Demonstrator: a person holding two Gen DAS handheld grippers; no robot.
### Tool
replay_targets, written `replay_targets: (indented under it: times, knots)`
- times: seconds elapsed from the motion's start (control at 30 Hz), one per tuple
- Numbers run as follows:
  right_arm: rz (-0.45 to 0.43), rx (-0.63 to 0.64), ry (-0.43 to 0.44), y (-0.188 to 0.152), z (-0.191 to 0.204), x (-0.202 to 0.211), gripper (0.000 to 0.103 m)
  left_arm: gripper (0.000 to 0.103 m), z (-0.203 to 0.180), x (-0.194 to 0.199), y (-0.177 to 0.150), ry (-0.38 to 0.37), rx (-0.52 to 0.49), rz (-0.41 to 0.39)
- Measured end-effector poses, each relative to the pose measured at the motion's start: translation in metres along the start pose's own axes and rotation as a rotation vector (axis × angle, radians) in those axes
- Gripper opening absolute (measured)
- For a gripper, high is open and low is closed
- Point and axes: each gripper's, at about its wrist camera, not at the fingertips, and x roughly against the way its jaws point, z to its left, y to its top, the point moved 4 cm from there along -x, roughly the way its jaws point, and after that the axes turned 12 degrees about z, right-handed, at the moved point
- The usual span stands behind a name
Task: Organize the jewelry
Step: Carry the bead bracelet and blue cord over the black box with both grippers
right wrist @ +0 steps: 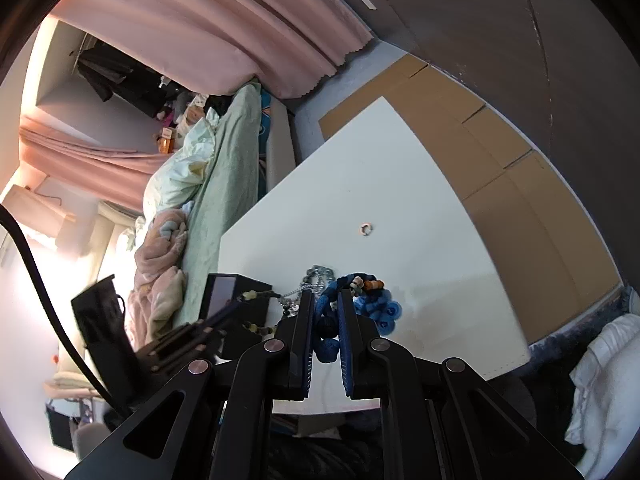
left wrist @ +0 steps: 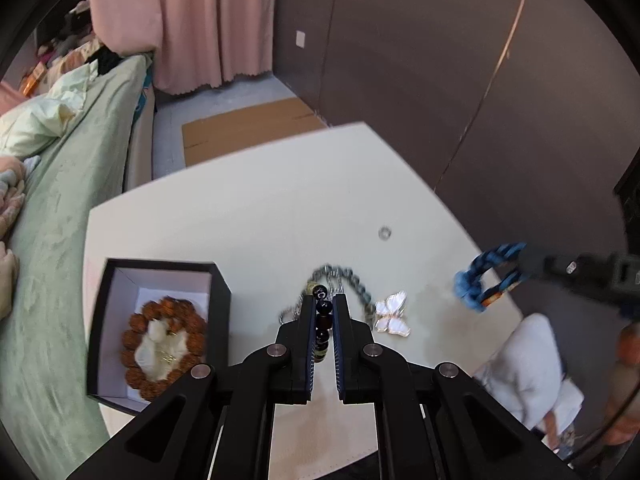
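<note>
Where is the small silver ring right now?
The small silver ring lies alone on the white table, beyond the grey bead necklace and white butterfly pendant; the right wrist view shows it past the blue braided bracelet.

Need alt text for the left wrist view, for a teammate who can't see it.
The left gripper is shut on a dark bead bracelet above a white table. A black box holding brown beads sits left, a white butterfly piece right, and the right gripper holds a blue bracelet.

Smooth matt white table (left wrist: 248,208); matt black plastic tools; glossy dark beads (left wrist: 323,312); pearly glossy butterfly (left wrist: 392,314); shiny metal chain (left wrist: 340,276); rough brown beads in a matt black box (left wrist: 100,320), lower left.
</note>
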Motion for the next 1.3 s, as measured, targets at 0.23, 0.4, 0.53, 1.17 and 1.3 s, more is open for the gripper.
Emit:
replay_targets:
  times: [0.23, 0.4, 0.53, 1.17, 1.3]
  knots:
    - [-0.001, 0.039, 0.021, 0.001, 0.023, 0.002, 0.012, 0.008, 0.005, 0.031, 0.005, -0.037, 0.032, -0.051]
    - [0.004, 0.077, 0.033, 0.003, 0.047, -0.001, 0.012, 0.008, 0.012, 0.050, 0.006, -0.057, 0.049, -0.079]
    - [0.009, 0.101, 0.045, 0.004, 0.063, -0.004, 0.012, 0.008, 0.018, 0.068, 0.007, -0.074, 0.065, -0.106]
    - [0.038, 0.195, 0.096, 0.009, 0.133, -0.022, 0.012, 0.008, 0.034, 0.151, 0.013, -0.052, 0.069, -0.234]
    - [0.051, 0.203, 0.107, 0.009, 0.142, -0.028, 0.012, 0.008, 0.037, 0.167, 0.015, -0.043, 0.068, -0.256]
